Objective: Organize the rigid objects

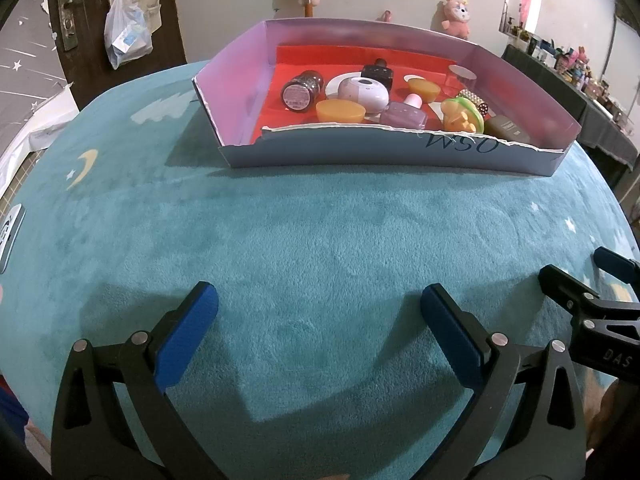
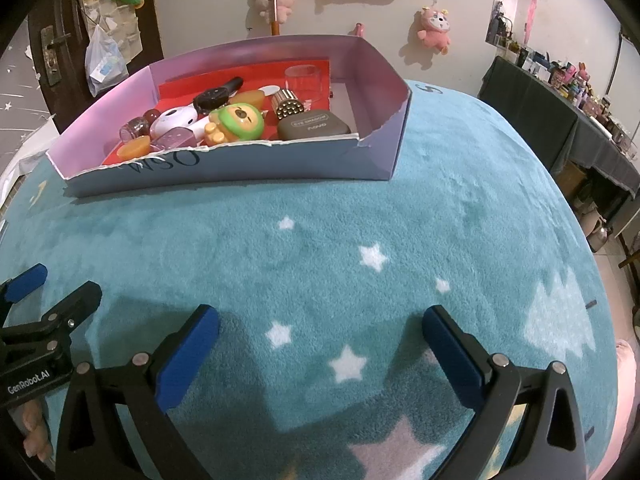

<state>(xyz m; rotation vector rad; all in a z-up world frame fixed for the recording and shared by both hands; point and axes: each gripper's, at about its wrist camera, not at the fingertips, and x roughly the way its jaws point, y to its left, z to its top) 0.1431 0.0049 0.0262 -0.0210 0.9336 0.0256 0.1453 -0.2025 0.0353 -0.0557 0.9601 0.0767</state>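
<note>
I hold both hand-held grippers, left (image 1: 319,312) and right (image 2: 321,334), spread and empty. Risk: the torn front wall of the box (image 1: 360,148) buckles if bumped, spilling the crowded bottles (image 1: 402,115).

Torn cardboard box (image 1: 400,152), plush fleecy blanket (image 1: 320,240), glossy plastic toy (image 2: 236,120)

Box (image 1: 360,152) at blanket's (image 1: 320,240) far side; small items inside (toy figure (image 2: 236,122) left of compact (image 2: 314,128)).
</note>
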